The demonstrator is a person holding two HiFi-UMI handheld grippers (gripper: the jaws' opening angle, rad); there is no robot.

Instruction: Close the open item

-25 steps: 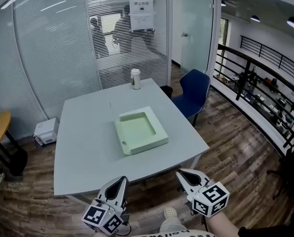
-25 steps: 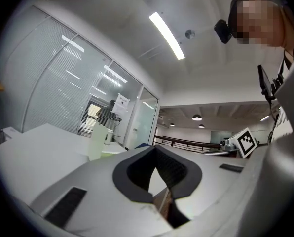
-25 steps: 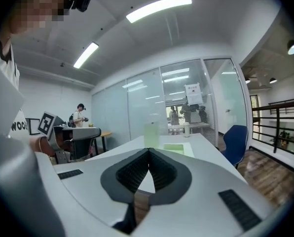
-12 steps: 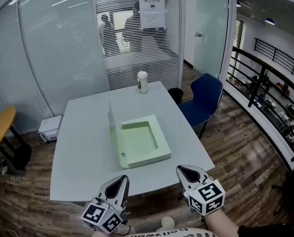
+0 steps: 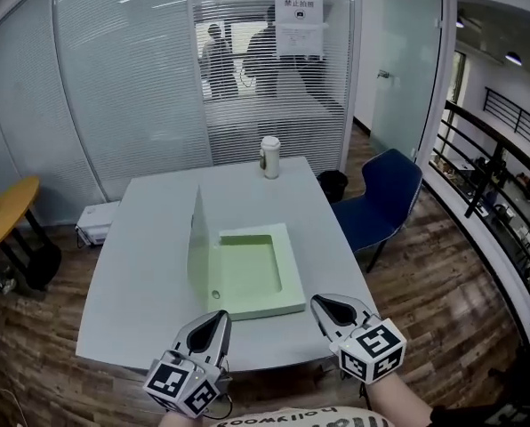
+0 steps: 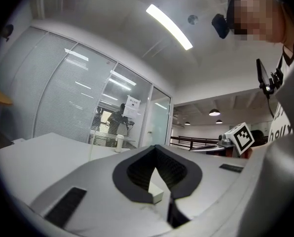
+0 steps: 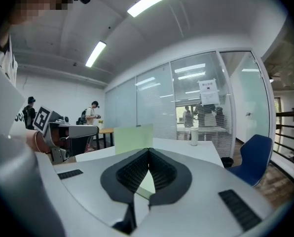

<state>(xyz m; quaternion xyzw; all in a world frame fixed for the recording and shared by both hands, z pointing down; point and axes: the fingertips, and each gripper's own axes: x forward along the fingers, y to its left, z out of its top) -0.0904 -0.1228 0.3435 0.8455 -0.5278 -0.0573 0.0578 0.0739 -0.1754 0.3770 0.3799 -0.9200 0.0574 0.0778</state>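
One pale green box [image 5: 252, 274] lies open on the table [image 5: 132, 283], in the near half of the top and roughly centred left to right.
- Base: a shallow square tray with a wide flat rim and an empty sunken centre, the same green throughout. There is a small dark round mark on the rim at the near left corner.
- Lid [image 5: 196, 238]: stands upright along the base's 9 o'clock side, seen almost edge-on in the head view. The right gripper view shows it as a plain green panel.

Surface: pale grey matte tabletop. A white cup [image 5: 269, 157] stands at 12 o'clock from the box, near the far edge and well apart from it.

Room:
- 2 o'clock: a blue chair [image 5: 385, 194].
- 12 o'clock: a glass partition with blinds [image 5: 140, 78], with a paper notice [image 5: 299, 14] posted on it.
- 9 o'clock: a yellow round table [image 5: 7, 210].
- 3 o'clock: a black railing [image 5: 496, 149].
- Floor [image 5: 443, 301]: dark wood planks.

Grippers: the left gripper [image 5: 218, 321] is at 7 o'clock of the box and the right gripper [image 5: 324, 306] at 5 o'clock. Both are by the table's near edge and apart from the box. On each the jaw tips meet, with nothing held.
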